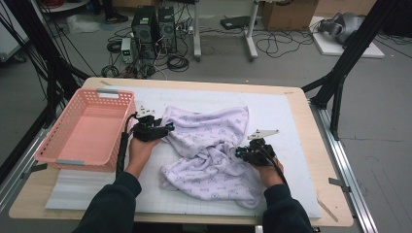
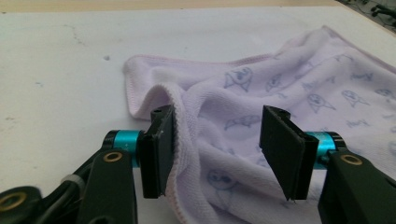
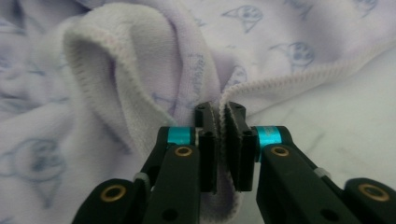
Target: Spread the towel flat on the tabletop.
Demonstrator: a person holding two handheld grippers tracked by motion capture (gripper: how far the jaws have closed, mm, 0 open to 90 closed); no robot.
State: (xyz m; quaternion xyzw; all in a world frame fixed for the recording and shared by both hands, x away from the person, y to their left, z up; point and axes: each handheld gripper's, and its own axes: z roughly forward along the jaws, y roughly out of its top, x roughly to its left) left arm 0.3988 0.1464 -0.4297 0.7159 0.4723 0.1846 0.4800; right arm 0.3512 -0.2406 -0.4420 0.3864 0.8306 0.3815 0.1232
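Pink plastic made up the basket [image 1: 87, 127] at the left side of the table [image 1: 291, 97], and nothing lay inside it. Just right of the basket, the left claw [image 1: 167, 127] sat at the left edge of the towel [image 1: 209, 145]. In the left gripper view, the left claw [image 2: 217, 140] had its jaws wide apart, not gripping. The hem of the towel [image 2: 280, 93] curled up against the inner face of the left jaw, and soft cloth lay between the two jaws.

The towel was pale purple with little blue animal faces on it. It lay bunched and wrinkled in the middle of the table, on a white mat [image 1: 272, 107]. Its far part was spread flatter, and its near part was heaped in folds.

At the right side of the towel, nearer the person, was the right claw [image 1: 238, 153]. In the right gripper view, the right claw [image 3: 220, 140] was squeezed tight on the stitched edge of the towel [image 3: 140, 56]. The hem stood pinched between the two jaws, with a big fold of cloth rising just left of them.
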